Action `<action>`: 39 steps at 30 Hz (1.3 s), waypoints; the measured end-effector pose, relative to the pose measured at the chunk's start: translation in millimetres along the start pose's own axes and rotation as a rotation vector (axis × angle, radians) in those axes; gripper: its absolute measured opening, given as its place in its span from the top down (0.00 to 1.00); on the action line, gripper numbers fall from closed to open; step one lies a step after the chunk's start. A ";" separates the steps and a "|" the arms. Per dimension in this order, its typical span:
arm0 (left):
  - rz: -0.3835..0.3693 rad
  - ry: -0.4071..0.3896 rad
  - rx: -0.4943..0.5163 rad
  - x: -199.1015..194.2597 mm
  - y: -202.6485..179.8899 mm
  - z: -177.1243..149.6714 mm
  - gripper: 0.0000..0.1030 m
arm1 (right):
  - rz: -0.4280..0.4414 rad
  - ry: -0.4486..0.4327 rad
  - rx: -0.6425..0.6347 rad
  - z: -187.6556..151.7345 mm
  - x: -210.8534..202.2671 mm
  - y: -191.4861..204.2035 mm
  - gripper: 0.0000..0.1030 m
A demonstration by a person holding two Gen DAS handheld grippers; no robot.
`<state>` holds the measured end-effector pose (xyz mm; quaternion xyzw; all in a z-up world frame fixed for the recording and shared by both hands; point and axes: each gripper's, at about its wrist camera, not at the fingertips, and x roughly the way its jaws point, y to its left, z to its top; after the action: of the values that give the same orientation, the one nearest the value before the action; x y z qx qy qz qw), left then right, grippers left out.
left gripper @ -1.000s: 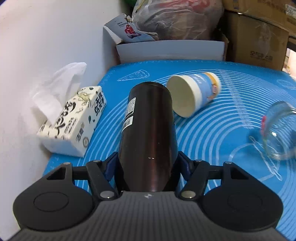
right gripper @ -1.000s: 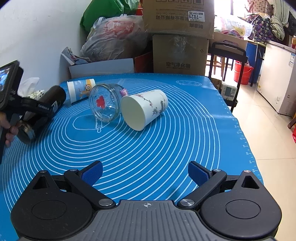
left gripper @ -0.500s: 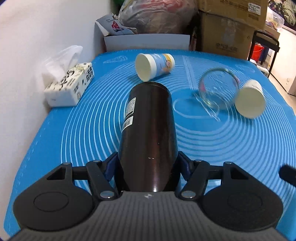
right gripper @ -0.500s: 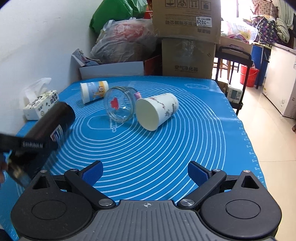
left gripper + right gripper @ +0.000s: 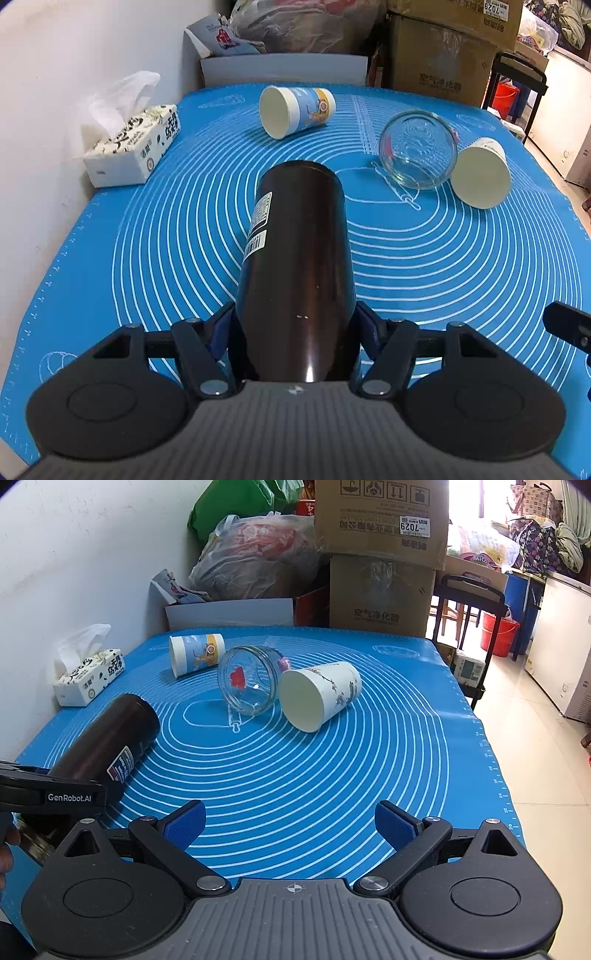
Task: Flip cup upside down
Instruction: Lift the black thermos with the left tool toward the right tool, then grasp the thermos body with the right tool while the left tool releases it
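Left wrist cam: my left gripper (image 5: 295, 332) is clamped on the dark cup (image 5: 295, 258), a tall brown tumbler with a white label strip down its side. It fills the middle of the frame, lying along the fingers and pointing away from me over the blue mat (image 5: 147, 258). Can't tell from here if it's touching the mat or just above it. Upper left against the wall there's a tissue box (image 5: 129, 147). Top centre, a blue paper cup (image 5: 295, 114) lies on its side with the mouth facing left and toward the camera. Right of centre, a glass jar (image 5: 417, 151) is tipped over, and just beside it, looks like touching, a white paper cup (image 5: 480, 173) on its side. A dark bit of the other rig pokes in at the right edge.

Right wrist cam: my right gripper (image 5: 291, 823) has its blue-padded fingers spread wide with nothing between them, over the near edge of the mat (image 5: 332, 775). The dark cup (image 5: 107, 738) shows in the lower left, tilted with its far end up toward the mat's middle, and the left gripper (image 5: 55, 797) is squeezed on its near end. The jar (image 5: 247, 679) and white cup (image 5: 321, 694) sit in the centre side by side, the blue cup (image 5: 195, 653) behind them to the left, the tissue box (image 5: 88, 675) by the wall. Cardboard boxes (image 5: 380, 554) are stacked behind the table.
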<state>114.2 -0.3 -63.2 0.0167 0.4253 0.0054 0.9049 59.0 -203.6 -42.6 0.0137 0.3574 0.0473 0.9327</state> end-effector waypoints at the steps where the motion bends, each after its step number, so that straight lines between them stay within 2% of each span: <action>1: -0.004 0.008 -0.004 1.3 0.7 -0.5 0.34 | -0.001 0.001 0.000 0.0 0.1 0.4 0.03; 9: -0.016 -0.020 -0.005 -6.8 0.4 0.2 0.33 | 0.001 0.013 0.001 -1.8 -0.7 3.2 0.03; 11: -0.014 -0.039 0.005 -11.3 -1.0 2.0 0.19 | 0.000 0.013 0.002 -1.6 -1.3 3.4 0.03; 12: -0.015 -0.050 0.005 -13.7 -1.3 2.7 0.17 | 0.000 0.014 0.003 -1.4 -1.7 3.5 0.03; 23: -0.019 -0.094 -0.013 -39.2 8.7 6.5 0.16 | 0.021 0.035 0.000 4.3 -7.1 12.5 0.02; 31: -0.004 -0.178 -0.019 -74.3 41.2 6.6 0.09 | 0.087 0.008 -0.031 32.0 -25.0 44.2 0.00; 35: 0.006 -0.199 -0.014 -84.8 65.2 3.4 0.08 | 0.129 0.000 -0.053 44.4 -31.3 71.0 0.00; 39: 0.034 -0.204 -0.036 -87.0 91.9 -1.5 0.08 | 0.153 0.027 -0.076 52.8 -24.8 100.7 0.00</action>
<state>57.9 89.5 5.9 0.0079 0.3307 0.0268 0.9433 68.0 -105.4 19.2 0.0051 0.3658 0.1323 0.9212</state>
